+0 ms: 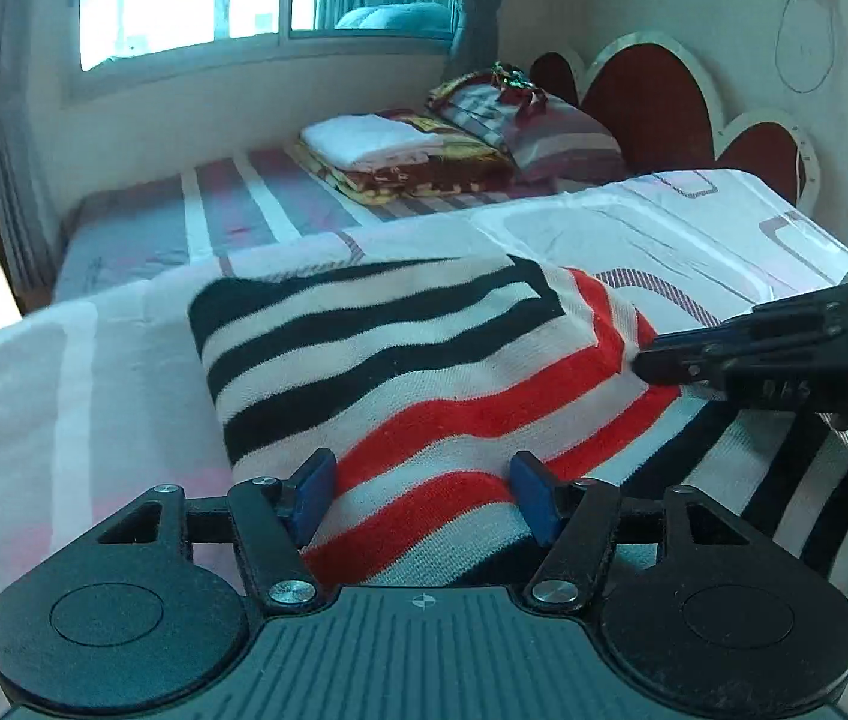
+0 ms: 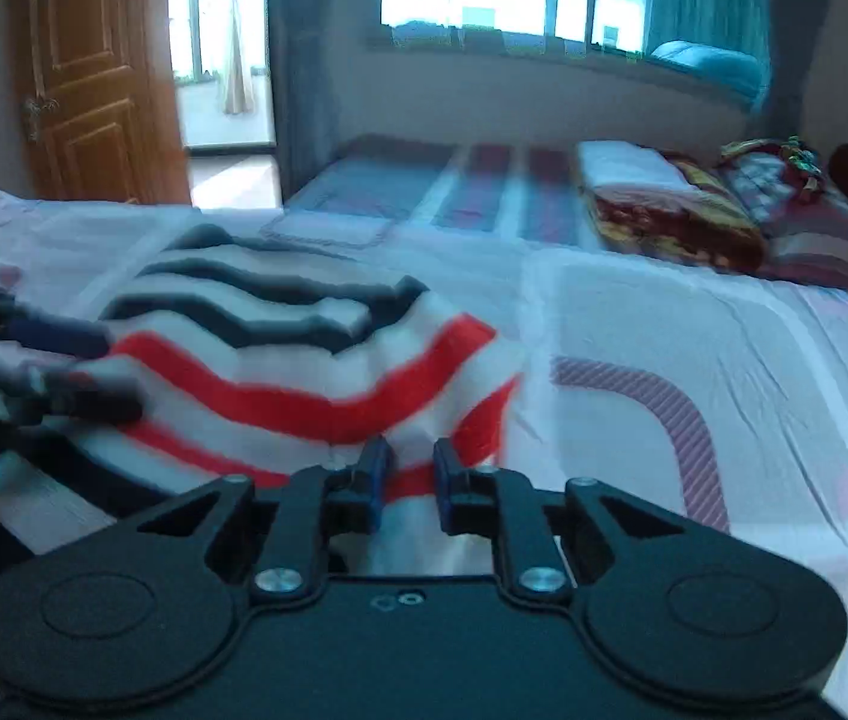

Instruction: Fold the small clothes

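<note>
1. The striped top point(image 1: 400, 360) lies on the pink bedsheet point(image 1: 64, 372), near its front edge, with one part already folded over.
2. The left gripper point(image 1: 421, 489) stands wide at the top's near edge; cloth lies between the blue pads point(image 1: 311, 495), apparently unpinched.
3. The right gripper point(image 2: 406, 480) is narrow on the top's red-striped right edge; a true pinch cannot be told through the blur.
4. Judgement: both should pinch the same layer, lift level, and carry the fold across evenly to prevent skewed stripes.
</note>
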A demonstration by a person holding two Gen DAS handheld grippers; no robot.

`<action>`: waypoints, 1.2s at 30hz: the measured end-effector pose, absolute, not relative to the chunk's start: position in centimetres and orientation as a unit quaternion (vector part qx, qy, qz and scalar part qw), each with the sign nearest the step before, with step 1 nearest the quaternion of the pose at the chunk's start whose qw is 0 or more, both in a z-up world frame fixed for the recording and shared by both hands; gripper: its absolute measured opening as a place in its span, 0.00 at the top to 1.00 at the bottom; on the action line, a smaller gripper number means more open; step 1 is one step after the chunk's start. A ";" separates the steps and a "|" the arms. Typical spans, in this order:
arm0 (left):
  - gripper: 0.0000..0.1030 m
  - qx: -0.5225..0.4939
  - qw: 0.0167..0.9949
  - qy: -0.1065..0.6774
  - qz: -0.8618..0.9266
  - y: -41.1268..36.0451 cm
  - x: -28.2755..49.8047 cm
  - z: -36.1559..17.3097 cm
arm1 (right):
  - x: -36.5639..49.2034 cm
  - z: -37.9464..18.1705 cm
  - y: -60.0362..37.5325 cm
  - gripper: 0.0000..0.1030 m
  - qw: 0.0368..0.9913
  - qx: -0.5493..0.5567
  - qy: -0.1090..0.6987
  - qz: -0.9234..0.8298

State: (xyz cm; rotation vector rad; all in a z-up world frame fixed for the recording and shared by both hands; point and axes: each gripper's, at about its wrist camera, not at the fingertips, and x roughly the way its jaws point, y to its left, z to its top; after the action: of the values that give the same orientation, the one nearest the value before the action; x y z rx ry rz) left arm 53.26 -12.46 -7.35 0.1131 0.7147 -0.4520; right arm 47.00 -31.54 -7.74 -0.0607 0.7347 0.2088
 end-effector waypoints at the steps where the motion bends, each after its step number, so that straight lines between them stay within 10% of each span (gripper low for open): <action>1: 0.38 0.050 0.914 0.338 -0.219 -12.3 52.6 -6.6 | 46.7 -7.2 -31.7 0.85 0.927 -0.024 0.362 0.100; 18: 0.38 0.082 0.922 0.315 -0.210 -12.3 44.1 -6.0 | 38.7 -7.5 -30.1 0.88 0.933 -0.094 0.323 0.128; 36: 0.31 0.101 0.909 0.357 -0.190 -10.5 39.3 -7.8 | 35.8 -9.5 -31.9 0.57 0.930 -0.050 0.351 0.101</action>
State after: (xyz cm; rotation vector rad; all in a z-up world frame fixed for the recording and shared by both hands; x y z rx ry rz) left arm 39.29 -10.53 -7.83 0.2080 0.7357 -0.3923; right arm 35.78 -31.87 -9.55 -0.1029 0.7188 0.2064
